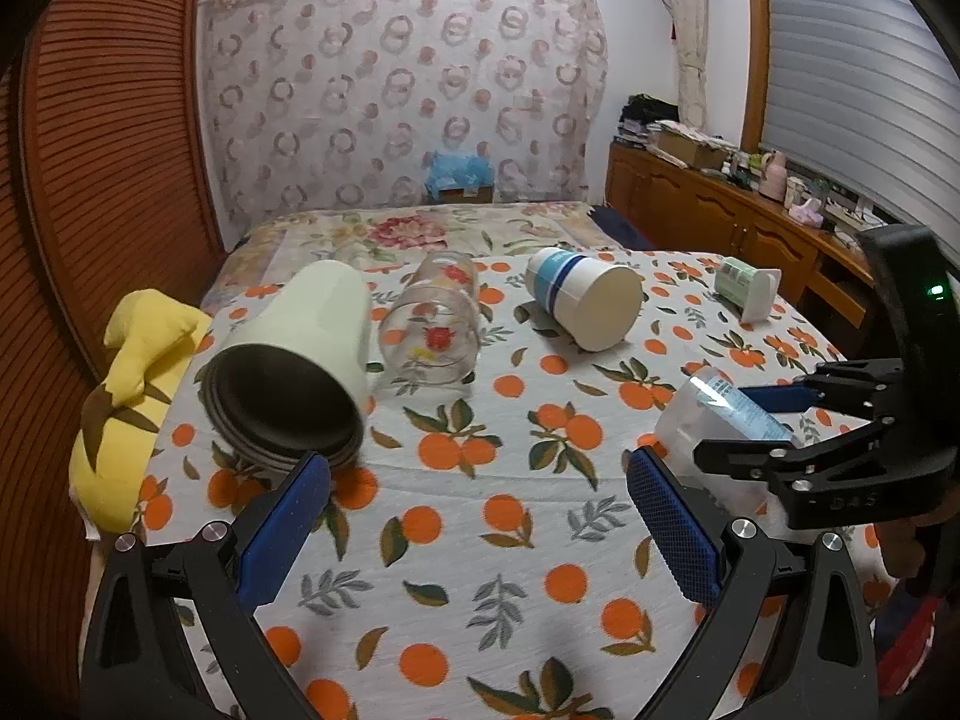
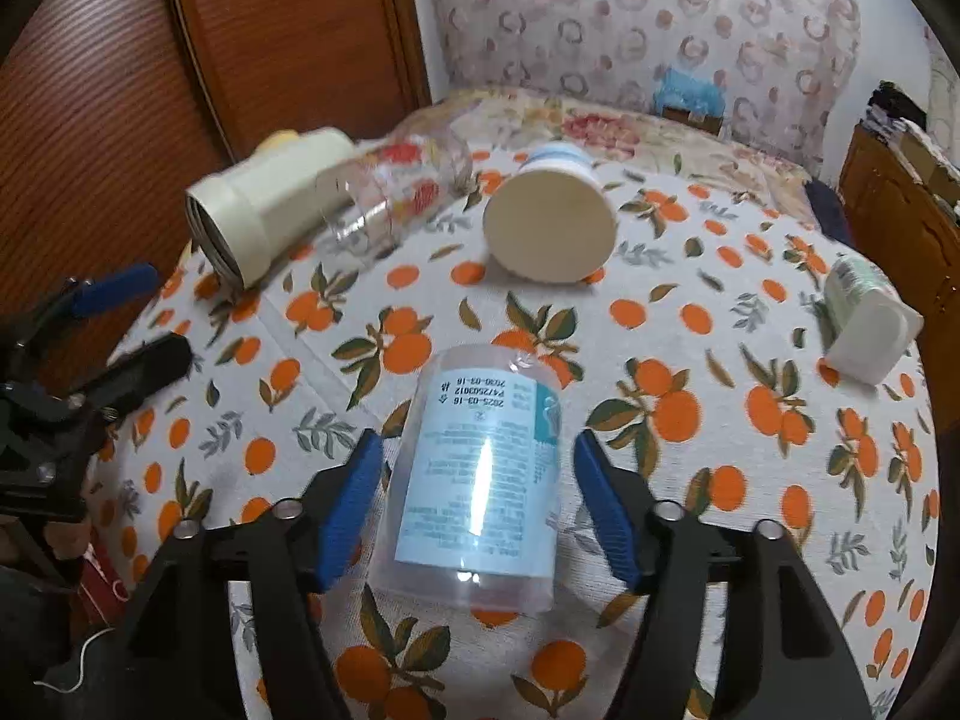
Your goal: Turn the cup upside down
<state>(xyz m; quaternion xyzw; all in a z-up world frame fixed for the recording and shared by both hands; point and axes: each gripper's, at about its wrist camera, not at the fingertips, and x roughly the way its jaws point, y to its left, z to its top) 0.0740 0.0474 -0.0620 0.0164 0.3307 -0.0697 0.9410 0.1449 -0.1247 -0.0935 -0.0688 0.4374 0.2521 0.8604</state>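
While the clear cup (image 2: 480, 480) lies on its side on the orange-print cloth (image 2: 690, 450), the right hand-held gripper (image 2: 477, 501) straddles it, one blue pad (image 2: 351, 510) on each side. Both pads stand just off the cup's wall with a thin gap showing, so the jaws are spread and nothing is grasped. The cup bears a pale blue label (image 2: 480, 468) whose print reads upside down from the right wrist view, and its open mouth points toward that camera.

From the left wrist view, the left hand-held gripper (image 1: 477, 516) hangs over bare cloth (image 1: 480, 540), its jaws wide apart and holding nothing. The right hand-held gripper (image 1: 720, 426) shows at the right edge with the clear cup (image 1: 714, 414) between its fingers.

Farther back, four other vessels lie tipped on the cloth. A cream mug (image 1: 294, 366) with a dark inside rests at the left, mouth toward the left gripper, its rim just beside the left blue pad (image 1: 282, 534). A printed glass (image 1: 435, 327) lies right beside the mug. A white cup (image 1: 585, 297) with blue bands lies in the middle, well apart from the clear cup. A small green-and-white container (image 1: 747, 288) lies at the far right. A yellow plush (image 1: 132, 396) sits at the cloth's left edge, beside the mug.
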